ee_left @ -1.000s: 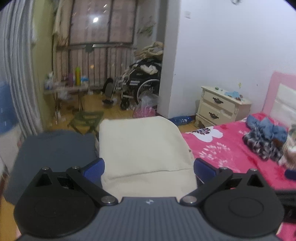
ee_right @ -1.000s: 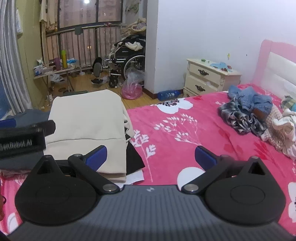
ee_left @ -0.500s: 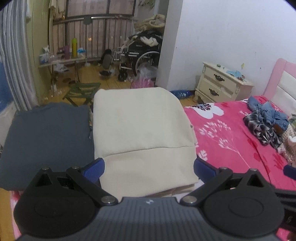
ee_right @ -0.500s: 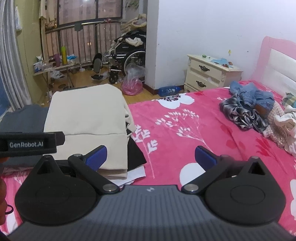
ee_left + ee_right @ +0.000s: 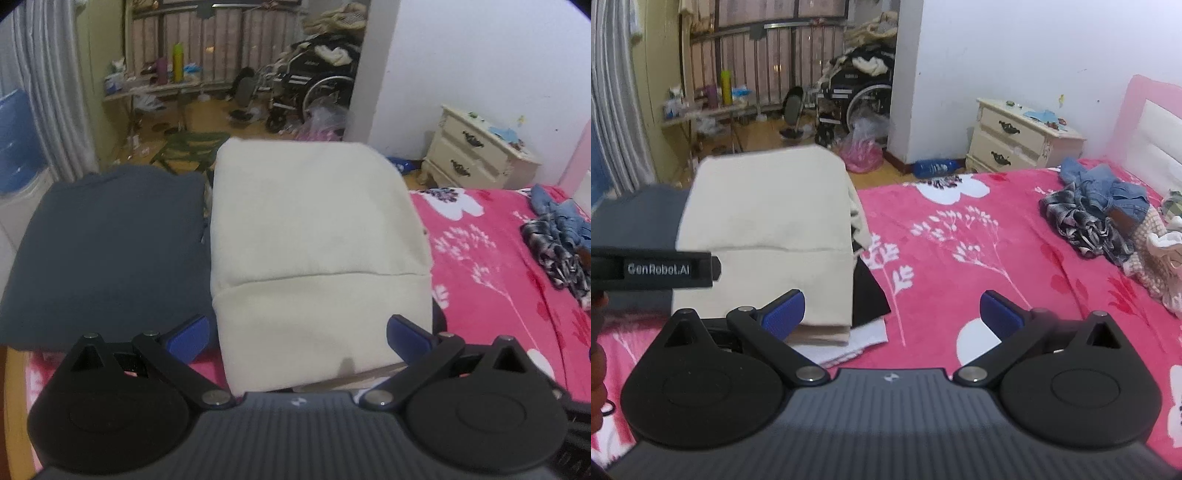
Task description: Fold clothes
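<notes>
Left wrist view: my left fingers (image 5: 297,334) are spread wide and empty, hovering over the near hem of a folded cream garment (image 5: 314,236) beside a folded dark grey garment (image 5: 107,243) at the edge of the pink floral bed (image 5: 960,236). My right fingers (image 5: 892,314) are equally wide, holding nothing. Unfolded clothes (image 5: 1093,218) lie heaped well apart near the headboard; I judge the next piece should be gripped by one edge, not bunched.
</notes>
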Demonstrator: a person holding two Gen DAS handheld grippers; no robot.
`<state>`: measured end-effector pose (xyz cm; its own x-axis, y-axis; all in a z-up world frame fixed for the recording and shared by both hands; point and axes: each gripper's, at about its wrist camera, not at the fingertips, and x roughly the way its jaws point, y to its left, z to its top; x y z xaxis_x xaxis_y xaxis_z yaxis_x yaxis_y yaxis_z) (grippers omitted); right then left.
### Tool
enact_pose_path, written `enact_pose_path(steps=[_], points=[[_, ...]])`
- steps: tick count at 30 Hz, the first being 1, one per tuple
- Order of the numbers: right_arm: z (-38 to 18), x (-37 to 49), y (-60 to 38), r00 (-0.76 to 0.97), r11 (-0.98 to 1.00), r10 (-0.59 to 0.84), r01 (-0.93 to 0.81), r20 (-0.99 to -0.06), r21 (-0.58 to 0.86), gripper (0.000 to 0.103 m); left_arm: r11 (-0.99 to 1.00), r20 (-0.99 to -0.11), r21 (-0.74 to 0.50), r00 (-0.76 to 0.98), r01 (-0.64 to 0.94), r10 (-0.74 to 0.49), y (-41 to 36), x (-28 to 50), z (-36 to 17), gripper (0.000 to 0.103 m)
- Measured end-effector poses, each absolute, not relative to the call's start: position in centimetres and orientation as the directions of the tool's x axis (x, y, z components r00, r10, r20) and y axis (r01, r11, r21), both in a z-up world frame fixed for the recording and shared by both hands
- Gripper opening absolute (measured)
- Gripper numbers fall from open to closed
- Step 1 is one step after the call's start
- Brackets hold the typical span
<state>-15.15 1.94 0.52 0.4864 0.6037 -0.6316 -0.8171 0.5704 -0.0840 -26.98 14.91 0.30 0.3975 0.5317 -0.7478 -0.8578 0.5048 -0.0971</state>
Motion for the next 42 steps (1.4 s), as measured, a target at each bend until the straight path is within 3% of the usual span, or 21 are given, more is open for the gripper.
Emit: enact_pose_path(steps=[19, 42], points=[[-1.2, -17.1, 3.6, 0.396, 0.485, 0.577, -0.87, -0.714, -0.09, 0.102, 0.519, -0.755, -0.013, 0.348, -0.855, 0.556, 14.3, -26.3, -1.4, 0.102], [-1.9, -16.6, 3.8, 0.367, 0.486, 0.575, -0.872, -0.731, -0.056, 0.102, 0.525, -0.766, 0.026, 0.32, -0.85, 0.557, 14.3, -26.1, -2.6, 0.102]])
